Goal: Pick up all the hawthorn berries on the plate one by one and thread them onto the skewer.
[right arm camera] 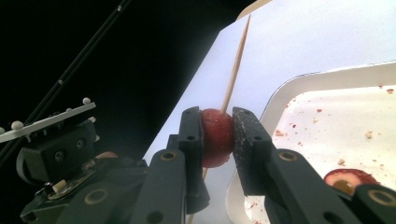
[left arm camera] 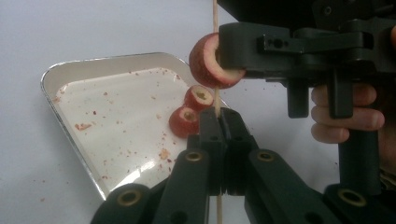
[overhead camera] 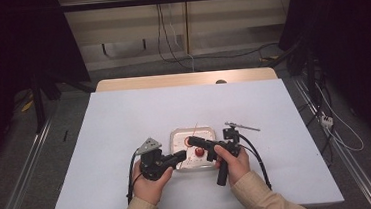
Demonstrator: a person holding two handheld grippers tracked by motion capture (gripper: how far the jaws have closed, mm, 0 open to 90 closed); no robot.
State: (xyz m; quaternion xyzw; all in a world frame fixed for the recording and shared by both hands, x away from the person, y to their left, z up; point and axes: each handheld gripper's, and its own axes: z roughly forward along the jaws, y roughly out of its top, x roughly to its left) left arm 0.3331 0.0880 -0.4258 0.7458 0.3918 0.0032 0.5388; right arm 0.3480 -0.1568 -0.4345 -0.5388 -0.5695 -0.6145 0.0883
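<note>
Over the metal tray point(left arm camera: 70, 74) on the white tabletop point(overhead camera: 124, 119), the left tongs point(left arm camera: 223, 114) pinch a wooden skewer point(left arm camera: 215, 18). The right tongs point(right arm camera: 217, 135) clamp a red fruit slice point(right arm camera: 216, 135) threaded on it, above two slices point(left arm camera: 191, 109) in the tray.

White table point(overhead camera: 126, 139) – crumbs scattered point(left arm camera: 42, 182); cables point(overhead camera: 169, 45) on the floor behind.

Light: dim room, white table point(overhead camera: 126, 139) evenly lit from above.
Surroundings: near black.
Glare: soft sheen on tray point(left arm camera: 140, 168) floor.
Shadows: faint, short.
Focus: black jaws blurred close up in both gripper views.
Sharpness: high view soft, grainy.
</note>
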